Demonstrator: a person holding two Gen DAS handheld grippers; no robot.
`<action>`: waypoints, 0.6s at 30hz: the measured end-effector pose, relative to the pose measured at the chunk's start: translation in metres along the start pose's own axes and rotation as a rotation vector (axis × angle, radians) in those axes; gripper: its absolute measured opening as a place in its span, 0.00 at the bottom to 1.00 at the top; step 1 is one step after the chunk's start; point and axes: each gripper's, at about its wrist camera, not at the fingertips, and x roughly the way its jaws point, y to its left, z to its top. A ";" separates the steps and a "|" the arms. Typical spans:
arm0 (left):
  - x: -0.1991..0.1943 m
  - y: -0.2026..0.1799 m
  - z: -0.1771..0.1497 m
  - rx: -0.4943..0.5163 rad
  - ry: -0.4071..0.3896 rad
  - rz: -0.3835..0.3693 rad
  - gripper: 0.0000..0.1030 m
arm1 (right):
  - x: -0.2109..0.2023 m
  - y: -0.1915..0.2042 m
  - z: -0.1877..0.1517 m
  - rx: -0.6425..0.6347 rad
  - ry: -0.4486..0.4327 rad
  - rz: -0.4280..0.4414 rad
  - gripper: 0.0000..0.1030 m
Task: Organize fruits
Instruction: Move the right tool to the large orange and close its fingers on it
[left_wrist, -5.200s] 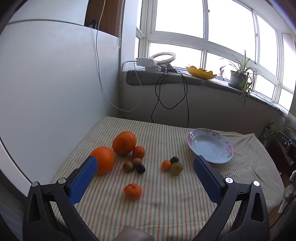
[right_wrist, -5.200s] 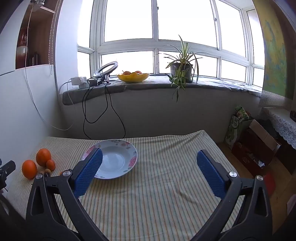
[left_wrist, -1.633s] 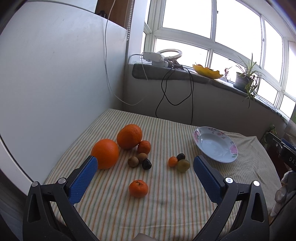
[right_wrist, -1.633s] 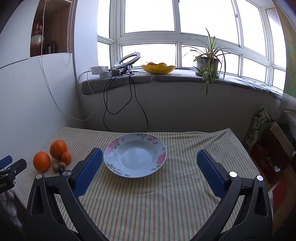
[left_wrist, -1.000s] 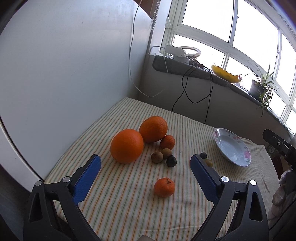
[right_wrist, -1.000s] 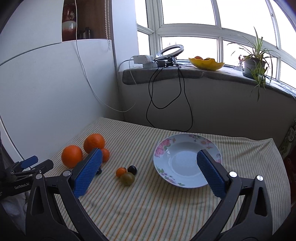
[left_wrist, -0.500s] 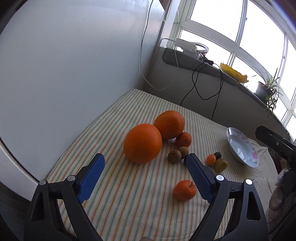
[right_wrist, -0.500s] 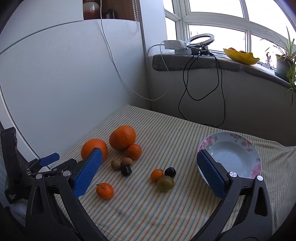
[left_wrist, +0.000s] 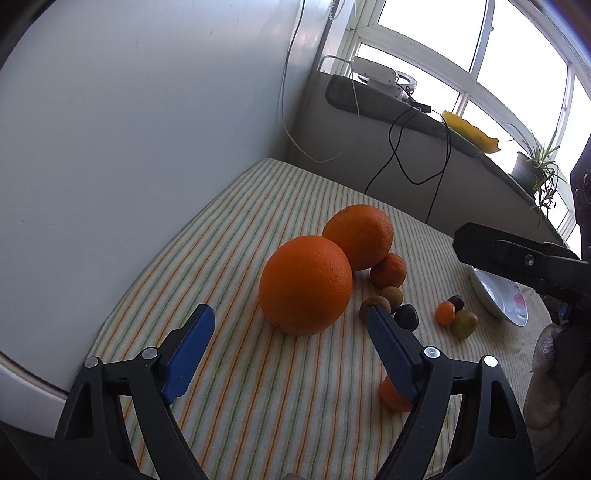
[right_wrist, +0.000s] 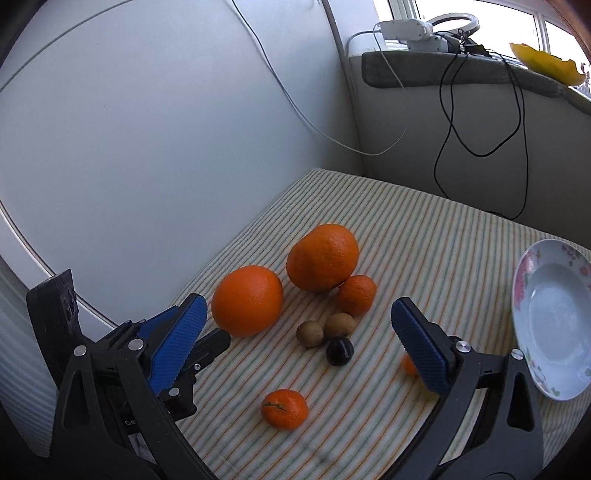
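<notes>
Left gripper (left_wrist: 290, 323) jaws wide, nothing between the pads, and they have just been closing in; the near big orange (left_wrist: 305, 284) sits just ahead of the tips, centred on the gap, not touched. Bare striped cloth (left_wrist: 258, 398) between the fingers and to the left of that orange, out to the cloth's left edge along the white wall (left_wrist: 129, 129). Behind the right finger a small tangerine (left_wrist: 392, 397), partly hidden. Beyond the near orange, touching or nearly so, a second big orange (left_wrist: 360, 236); a small orange (left_wrist: 388, 270) against its right side, then two brown fruits (left_wrist: 391, 297) and a dark one (left_wrist: 406, 316). Further right, apart, a tight trio of little fruits (left_wrist: 456, 317), then the flowered plate (left_wrist: 498, 299) near the cloth's right edge. Right gripper (right_wrist: 295, 332) agape too, empty, hanging over the brown and dark fruits; open cloth beyond the oranges to the far wall
</notes>
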 end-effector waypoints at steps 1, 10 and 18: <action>0.002 0.001 0.000 -0.003 0.004 -0.010 0.82 | 0.008 0.000 0.001 0.010 0.023 0.020 0.93; 0.018 0.011 0.003 -0.008 0.034 -0.062 0.78 | 0.060 0.003 0.006 0.118 0.169 0.170 0.82; 0.028 0.013 0.006 -0.011 0.049 -0.102 0.78 | 0.091 0.003 0.005 0.179 0.231 0.203 0.79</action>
